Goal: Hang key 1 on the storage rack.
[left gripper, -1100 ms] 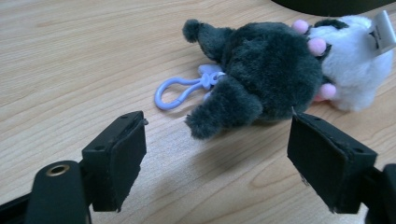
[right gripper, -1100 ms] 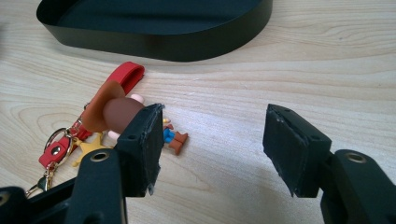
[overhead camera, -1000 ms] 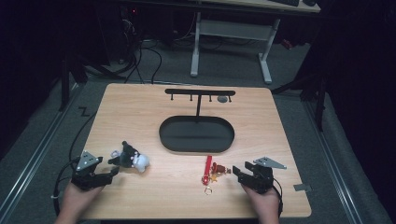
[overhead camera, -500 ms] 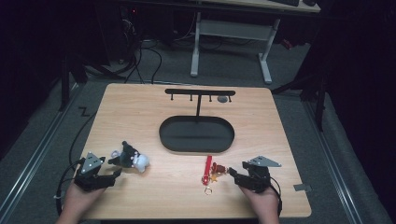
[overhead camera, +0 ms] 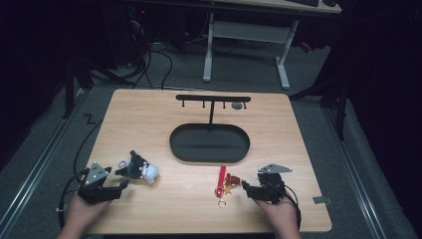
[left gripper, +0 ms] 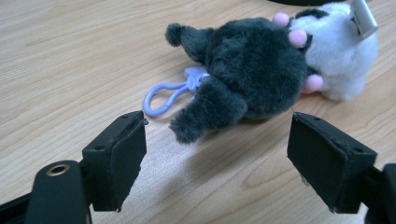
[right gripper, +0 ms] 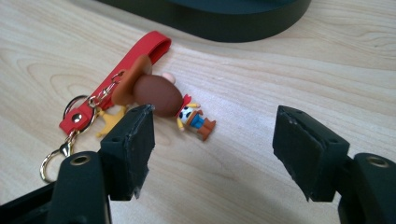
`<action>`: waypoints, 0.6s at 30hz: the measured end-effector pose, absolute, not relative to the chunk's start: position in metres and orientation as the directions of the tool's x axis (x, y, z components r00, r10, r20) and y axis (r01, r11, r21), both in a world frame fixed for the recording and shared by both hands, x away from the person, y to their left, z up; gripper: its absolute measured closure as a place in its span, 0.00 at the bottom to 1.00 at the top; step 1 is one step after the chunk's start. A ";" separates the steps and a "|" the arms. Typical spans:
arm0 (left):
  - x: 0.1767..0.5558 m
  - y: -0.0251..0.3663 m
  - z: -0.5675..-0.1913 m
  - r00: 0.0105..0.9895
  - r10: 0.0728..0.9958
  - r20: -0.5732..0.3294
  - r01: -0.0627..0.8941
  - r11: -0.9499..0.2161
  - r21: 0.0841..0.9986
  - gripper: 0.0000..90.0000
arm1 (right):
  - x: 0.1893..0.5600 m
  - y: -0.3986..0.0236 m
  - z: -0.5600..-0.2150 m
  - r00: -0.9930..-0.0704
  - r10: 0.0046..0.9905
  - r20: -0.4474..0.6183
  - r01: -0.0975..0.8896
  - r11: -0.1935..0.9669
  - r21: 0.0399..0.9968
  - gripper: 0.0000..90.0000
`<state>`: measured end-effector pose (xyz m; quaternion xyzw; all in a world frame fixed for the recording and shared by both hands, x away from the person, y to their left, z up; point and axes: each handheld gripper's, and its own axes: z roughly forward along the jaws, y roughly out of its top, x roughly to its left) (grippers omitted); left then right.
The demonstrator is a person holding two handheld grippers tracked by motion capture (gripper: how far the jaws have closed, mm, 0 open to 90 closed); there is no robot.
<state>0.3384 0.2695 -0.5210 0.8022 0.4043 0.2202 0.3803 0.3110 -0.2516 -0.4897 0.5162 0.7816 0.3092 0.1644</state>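
At the near edge of the table [overhead camera: 149,104], the left gripper [overhead camera: 119,185] has its jaws wide apart with nothing in them. The plush toy [left gripper: 261,65] lies just past it, with its purple clip [left gripper: 163,95] on the wood. On the right, the right gripper [overhead camera: 246,188] has just been opening, and nothing is between its jaws. The little cowboy keychain [right gripper: 154,95] lies just beside its left jaw, with the red strap [right gripper: 116,86] running far-left. I think a sloppy close could push the small toy away. Farther off stands the black tray [overhead camera: 209,144] with its hook stand [overhead camera: 213,98].

Plush keychain [overhead camera: 138,169] left, figure keychain [overhead camera: 226,183] right, tray [overhead camera: 209,143] behind, btwn them.
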 end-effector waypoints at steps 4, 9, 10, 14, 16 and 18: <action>0.336 0.266 -0.519 0.582 0.812 0.052 0.472 -0.389 0.791 0.22 | 0.312 -0.248 -0.486 -0.443 0.895 0.052 0.715 0.318 0.622 0.30; 0.334 0.267 -0.519 0.588 0.807 0.052 0.475 -0.396 0.786 0.22 | 0.311 -0.245 -0.482 -0.440 0.897 0.034 0.732 0.336 0.592 0.29; 0.334 0.268 -0.519 0.587 0.808 0.049 0.476 -0.394 0.786 0.22 | 0.311 -0.244 -0.482 -0.442 0.896 0.035 0.736 0.340 0.586 0.29; 0.332 0.269 -0.518 0.585 0.810 0.048 0.469 -0.385 0.795 0.22 | 0.312 -0.242 -0.482 -0.450 0.893 0.008 0.752 0.374 0.542 0.29; 0.333 0.268 -0.517 0.586 0.809 0.047 0.467 -0.385 0.796 0.22 | 0.312 -0.241 -0.483 -0.448 0.894 0.006 0.758 0.376 0.533 0.28; 0.333 0.267 -0.517 0.588 0.807 0.051 0.462 -0.387 0.798 0.22 | 0.314 -0.240 -0.484 -0.452 0.892 0.003 0.768 0.387 0.510 0.28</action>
